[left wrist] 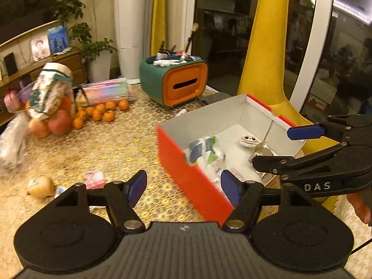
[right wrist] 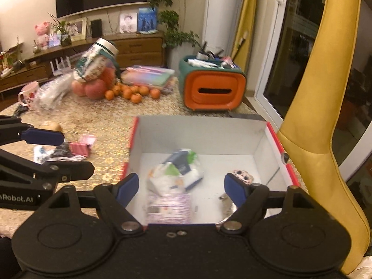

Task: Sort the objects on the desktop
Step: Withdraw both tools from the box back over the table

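red box (right wrist: 276,144) under right gripper (right wrist: 182,187) | jaws apart, empty

The box (right wrist: 274,139) is showing red outside and white inside. The tablecloth (left wrist: 104,144) is glinting with a gold honeycomb pattern. The tissue holder (right wrist: 211,88) is wearing green with an orange face, the chair (right wrist: 309,116) glowing mustard yellow, and the tangerines (left wrist: 102,112) shining orange.

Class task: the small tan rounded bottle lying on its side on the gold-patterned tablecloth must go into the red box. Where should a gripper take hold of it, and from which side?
Grip the small tan rounded bottle across its rounded body, coming down from above with the open left gripper, which is nearer. It lies on its side, so the fingers probably hold best straddling its width.
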